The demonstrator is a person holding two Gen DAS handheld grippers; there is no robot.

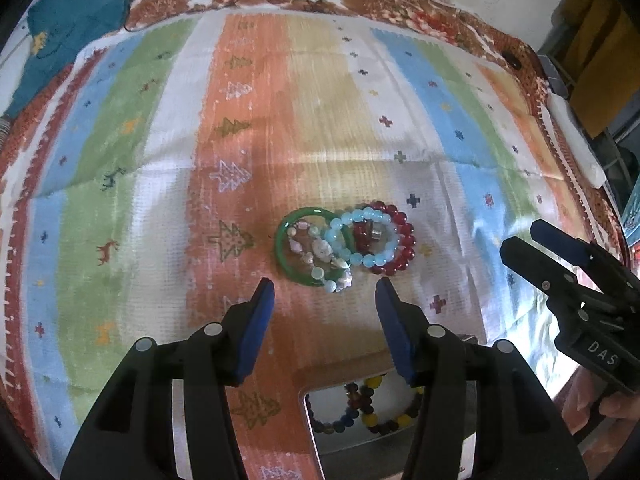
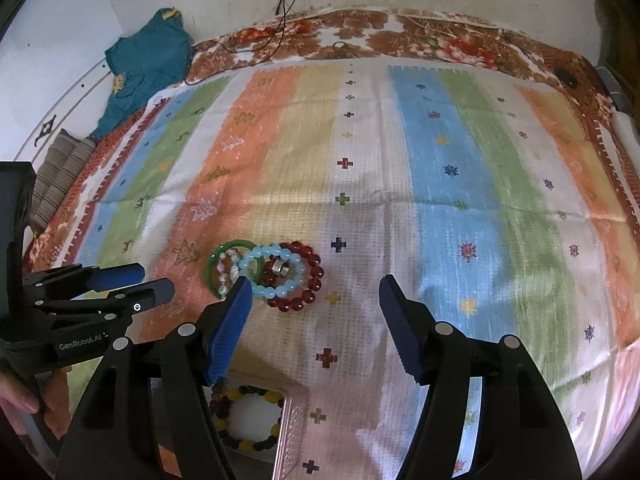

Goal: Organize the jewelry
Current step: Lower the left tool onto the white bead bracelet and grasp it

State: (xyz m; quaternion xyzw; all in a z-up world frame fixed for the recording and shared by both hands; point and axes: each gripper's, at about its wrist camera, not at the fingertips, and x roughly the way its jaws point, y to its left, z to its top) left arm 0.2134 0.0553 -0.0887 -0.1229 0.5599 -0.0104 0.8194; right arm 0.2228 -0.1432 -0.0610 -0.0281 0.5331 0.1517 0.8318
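Observation:
A small pile of jewelry lies on the striped cloth [image 1: 360, 128]: a green bangle [image 1: 304, 214], a pastel shell bracelet [image 1: 320, 258], a light blue bead bracelet [image 1: 360, 258], a dark red bead bracelet [image 1: 402, 240] and a silver ring [image 1: 375, 233]. My left gripper [image 1: 325, 282] hovers open just in front of the pile, holding nothing. In the right wrist view the same pile shows: bangle [image 2: 230, 245], blue bracelet [image 2: 276, 292], red bracelet [image 2: 316, 276]. My right gripper [image 2: 315, 282] is open and empty, its left fingertip over the pile's edge. Each gripper shows in the other's view: right [image 1: 520, 236], left [image 2: 156, 278].
A pink tray [image 2: 294, 432] under the grippers holds yellow and dark bead bracelets [image 2: 244, 444], also in the left wrist view [image 1: 372, 416]. A teal garment [image 2: 148, 60] and folded striped fabric [image 2: 60, 172] lie at the back left. Hands [image 2: 16, 400] grip the handles.

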